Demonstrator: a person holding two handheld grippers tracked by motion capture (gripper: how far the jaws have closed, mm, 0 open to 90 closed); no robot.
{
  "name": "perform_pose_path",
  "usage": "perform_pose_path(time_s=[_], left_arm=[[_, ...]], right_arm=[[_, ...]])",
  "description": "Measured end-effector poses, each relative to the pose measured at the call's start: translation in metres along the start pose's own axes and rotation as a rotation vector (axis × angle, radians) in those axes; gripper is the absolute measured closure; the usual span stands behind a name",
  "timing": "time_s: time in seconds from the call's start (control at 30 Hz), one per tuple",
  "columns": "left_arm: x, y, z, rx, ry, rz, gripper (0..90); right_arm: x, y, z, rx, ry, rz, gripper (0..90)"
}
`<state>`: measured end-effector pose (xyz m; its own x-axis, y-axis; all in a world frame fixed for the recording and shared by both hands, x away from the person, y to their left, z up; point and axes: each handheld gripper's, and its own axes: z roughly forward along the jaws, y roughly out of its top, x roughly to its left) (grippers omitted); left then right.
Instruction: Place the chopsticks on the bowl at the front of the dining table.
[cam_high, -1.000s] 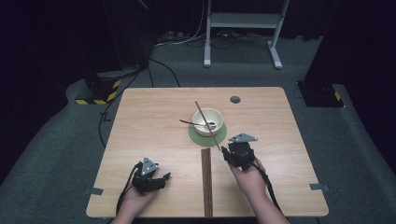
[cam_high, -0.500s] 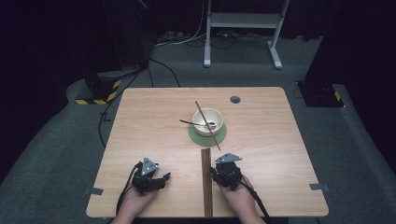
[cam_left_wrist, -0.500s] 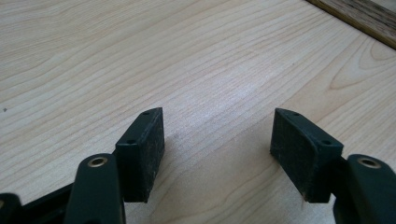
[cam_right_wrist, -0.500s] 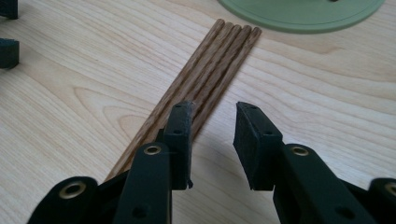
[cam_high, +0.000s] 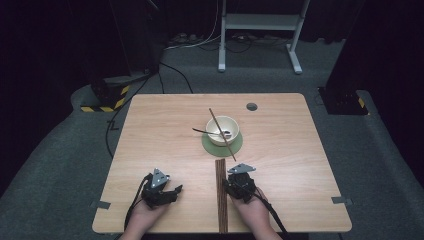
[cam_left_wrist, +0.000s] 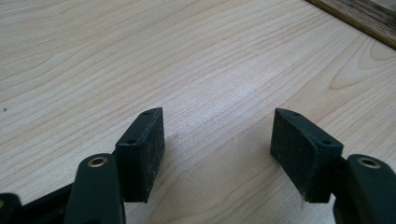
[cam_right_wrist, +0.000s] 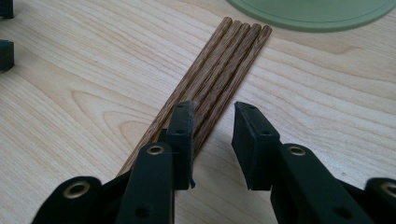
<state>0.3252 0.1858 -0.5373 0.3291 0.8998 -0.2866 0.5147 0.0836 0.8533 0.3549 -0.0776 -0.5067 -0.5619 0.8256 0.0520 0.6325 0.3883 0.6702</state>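
Chopsticks (cam_right_wrist: 219, 70) lined up under the right gripper (cam_right_wrist: 212, 140).
Its fingers, just closing, sit slightly apart over the row's right edge, gripping nothing, seemingly to single one out; left gripper (cam_left_wrist: 217, 149) fingers rest wide apart on bare counter (cam_left_wrist: 140, 56).

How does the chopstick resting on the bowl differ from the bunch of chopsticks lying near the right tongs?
The single dark wooden chopstick lies slanted across the rim of the cream bowl, raised off the table; the row of dark wooden chopsticks lies flat on the light wooden table. The single one is alone; the row holds several, side by side and touching. The row sits at the right tongs. Both look like the same dark wood.
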Motion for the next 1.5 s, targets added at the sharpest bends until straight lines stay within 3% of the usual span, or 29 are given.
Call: perform_pose_path(time_s=[0.47, 0.63, 0.7, 0.87, 1.0, 1.3, 1.5], left_arm=[[0.0, 0.0, 0.0, -0.001, 0.0, -0.001, 35.2], [0.0, 0.0, 0.0, 0.0, 0.0, 0.0, 35.2], [0.0, 0.0, 0.0, 0.0, 0.0, 0.001, 35.2], [0.0, 0.0, 0.0, 0.0, 0.0, 0.0, 35.2], [0.0, 0.0, 0.0, 0.0, -0.001, 0.0, 35.2], [0.0, 0.0, 0.0, 0.0, -0.001, 0.001, 35.1], [0.0, 0.0, 0.0, 0.0, -0.001, 0.001, 35.1]], right_arm=[[-0.004, 0.0, 0.0, 0.004, -0.034, -0.004, 68.7], [-0.004, 0.0, -0.001, -0.005, -0.027, 0.003, 68.7], [-0.003, 0.0, 0.001, 0.0, -0.029, -0.016, 68.8], [-0.004, -0.003, 0.004, 0.021, -0.041, -0.009, 70.6], [-0.014, -0.005, 0.001, 0.021, -0.066, 0.0, 73.6], [-0.052, -0.01, -0.007, 0.024, -0.113, 0.046, 79.2], [-0.057, -0.009, -0.008, 0.025, -0.118, 0.052, 76.5]])
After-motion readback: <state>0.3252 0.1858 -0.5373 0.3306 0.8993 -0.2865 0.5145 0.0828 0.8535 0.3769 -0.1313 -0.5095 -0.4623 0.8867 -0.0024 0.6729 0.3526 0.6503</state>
